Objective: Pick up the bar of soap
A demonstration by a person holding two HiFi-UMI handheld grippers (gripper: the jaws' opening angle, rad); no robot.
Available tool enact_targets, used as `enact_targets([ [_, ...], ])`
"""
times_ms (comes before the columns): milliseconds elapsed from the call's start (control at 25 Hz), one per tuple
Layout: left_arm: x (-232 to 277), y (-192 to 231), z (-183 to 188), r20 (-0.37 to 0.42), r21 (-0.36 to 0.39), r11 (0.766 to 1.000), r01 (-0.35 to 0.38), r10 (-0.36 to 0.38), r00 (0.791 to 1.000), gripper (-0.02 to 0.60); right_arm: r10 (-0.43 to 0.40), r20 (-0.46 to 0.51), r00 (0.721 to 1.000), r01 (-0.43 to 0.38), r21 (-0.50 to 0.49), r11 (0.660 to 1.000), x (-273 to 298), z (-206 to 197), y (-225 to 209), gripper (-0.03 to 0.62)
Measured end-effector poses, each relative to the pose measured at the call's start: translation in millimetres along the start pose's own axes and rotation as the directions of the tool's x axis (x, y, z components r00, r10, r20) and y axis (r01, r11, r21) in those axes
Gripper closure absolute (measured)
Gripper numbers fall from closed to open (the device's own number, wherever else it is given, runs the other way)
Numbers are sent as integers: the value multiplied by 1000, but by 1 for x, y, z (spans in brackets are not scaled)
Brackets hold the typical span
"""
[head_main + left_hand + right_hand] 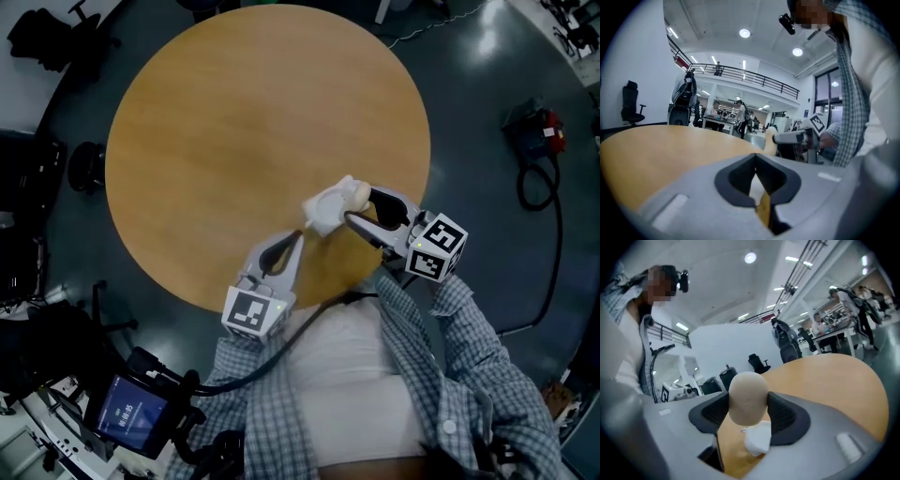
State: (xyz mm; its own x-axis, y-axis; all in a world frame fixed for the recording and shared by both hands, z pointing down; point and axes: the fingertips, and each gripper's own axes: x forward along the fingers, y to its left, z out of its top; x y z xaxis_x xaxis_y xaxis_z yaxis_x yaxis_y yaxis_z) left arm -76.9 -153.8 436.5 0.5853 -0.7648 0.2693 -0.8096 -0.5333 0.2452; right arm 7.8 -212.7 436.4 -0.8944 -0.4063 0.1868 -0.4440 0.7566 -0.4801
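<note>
1. Right gripper (pixel 361 206): clamped on the bar of soap (pixel 747 394), beige, upright between the pads.
2. Held up above the round wooden table (pixel 234 112), over its near edge.
3. White piece (pixel 323 214) touching the soap's lower end; can't tell if wrapper or tray, or whether the soap sits in it.
4. Left gripper (pixel 299 234): pinched together on a thin edge of that white piece.

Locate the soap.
The soap is clamped in the right gripper's jaws, centre of the right gripper view, over the table, with a white piece beside it.
</note>
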Motion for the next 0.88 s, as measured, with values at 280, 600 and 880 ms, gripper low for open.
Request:
enact_targets([
  [280,6,-7,-3,23,40,998,41,-42,999,583,-60,160,985,24,219,975,-13,2,14,332],
  [600,5,-10,-4,8,42,998,56,-57,998,583,-77,199,977,20,276,961,-17,4,15,332],
  [880,7,-13,2,-9,17,998,59,-58,998,583,-80,173,982,30,277,960,-14,2,15,332],
])
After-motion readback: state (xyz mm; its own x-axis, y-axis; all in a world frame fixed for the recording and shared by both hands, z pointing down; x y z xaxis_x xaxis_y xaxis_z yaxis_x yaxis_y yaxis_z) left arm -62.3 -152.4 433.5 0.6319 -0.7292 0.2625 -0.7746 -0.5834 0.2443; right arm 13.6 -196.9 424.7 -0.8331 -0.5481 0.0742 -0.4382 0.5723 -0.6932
